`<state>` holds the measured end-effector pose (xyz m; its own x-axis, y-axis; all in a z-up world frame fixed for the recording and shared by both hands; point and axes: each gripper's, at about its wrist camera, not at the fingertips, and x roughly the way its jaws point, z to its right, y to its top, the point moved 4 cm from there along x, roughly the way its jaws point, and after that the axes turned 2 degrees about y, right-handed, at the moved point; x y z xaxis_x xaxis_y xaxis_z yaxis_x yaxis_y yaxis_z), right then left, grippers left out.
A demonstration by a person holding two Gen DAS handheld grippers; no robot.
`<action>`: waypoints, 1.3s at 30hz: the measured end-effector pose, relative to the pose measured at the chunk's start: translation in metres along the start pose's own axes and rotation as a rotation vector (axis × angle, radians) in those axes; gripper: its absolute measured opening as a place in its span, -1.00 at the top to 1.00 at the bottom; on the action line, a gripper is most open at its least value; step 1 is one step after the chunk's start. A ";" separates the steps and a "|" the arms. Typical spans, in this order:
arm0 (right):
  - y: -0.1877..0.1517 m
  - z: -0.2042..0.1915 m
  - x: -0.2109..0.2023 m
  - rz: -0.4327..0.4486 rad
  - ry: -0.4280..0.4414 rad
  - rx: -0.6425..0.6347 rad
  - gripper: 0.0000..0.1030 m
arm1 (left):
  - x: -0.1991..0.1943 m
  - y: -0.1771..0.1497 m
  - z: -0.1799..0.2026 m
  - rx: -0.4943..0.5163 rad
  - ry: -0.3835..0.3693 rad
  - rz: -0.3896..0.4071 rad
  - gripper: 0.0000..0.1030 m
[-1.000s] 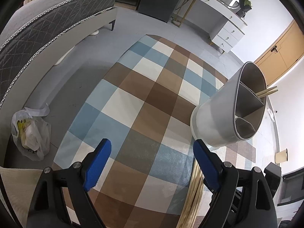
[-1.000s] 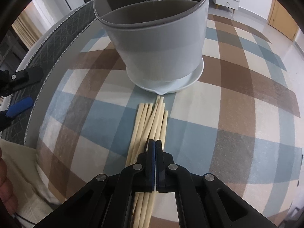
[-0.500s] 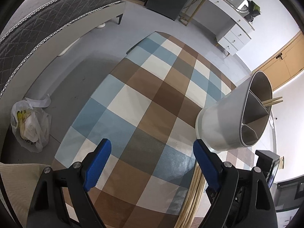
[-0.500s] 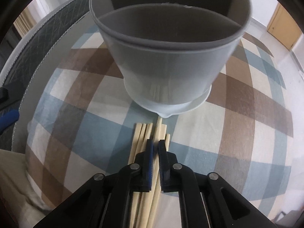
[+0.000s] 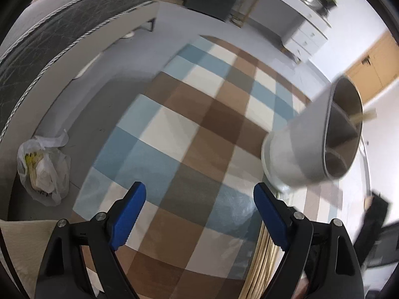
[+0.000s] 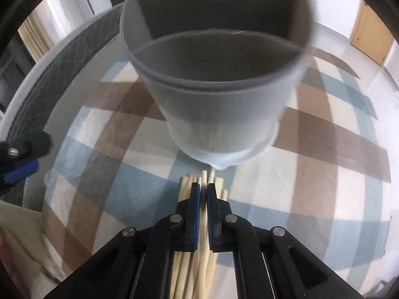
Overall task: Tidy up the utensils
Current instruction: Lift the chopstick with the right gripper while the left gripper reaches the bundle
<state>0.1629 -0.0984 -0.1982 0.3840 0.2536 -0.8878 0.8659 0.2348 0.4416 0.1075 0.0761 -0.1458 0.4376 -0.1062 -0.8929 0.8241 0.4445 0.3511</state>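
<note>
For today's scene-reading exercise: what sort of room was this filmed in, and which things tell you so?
Probably a bedroom at home: a quilted mattress on a bed frame, a white dressing table with drawers and a mirror, and a checked rug on the floor.

The holder stood on the cloth-covered surface just ahead of the right tool, chopsticks lying beneath that tool. A bag lay on the floor, left of the left tool.
</note>
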 end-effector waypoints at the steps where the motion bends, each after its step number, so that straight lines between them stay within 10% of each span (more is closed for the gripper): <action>1: -0.002 0.007 -0.008 0.019 0.021 0.038 0.92 | 0.003 -0.002 0.003 0.018 -0.009 -0.017 -0.65; 15: -0.036 0.129 -0.061 0.183 0.357 0.651 0.92 | 0.024 -0.068 0.069 0.291 -0.037 -0.166 -0.65; 28: -0.042 0.136 -0.075 0.218 0.333 0.627 0.92 | 0.040 -0.066 0.083 0.327 0.071 -0.135 -0.50; 39: -0.038 0.146 -0.071 0.219 0.323 0.647 0.92 | 0.050 -0.064 0.089 0.363 0.098 -0.140 0.25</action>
<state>0.1498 -0.2625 -0.1703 0.5424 0.5165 -0.6626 0.8341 -0.4254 0.3512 0.1086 -0.0370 -0.1875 0.2904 -0.0504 -0.9556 0.9544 0.0872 0.2855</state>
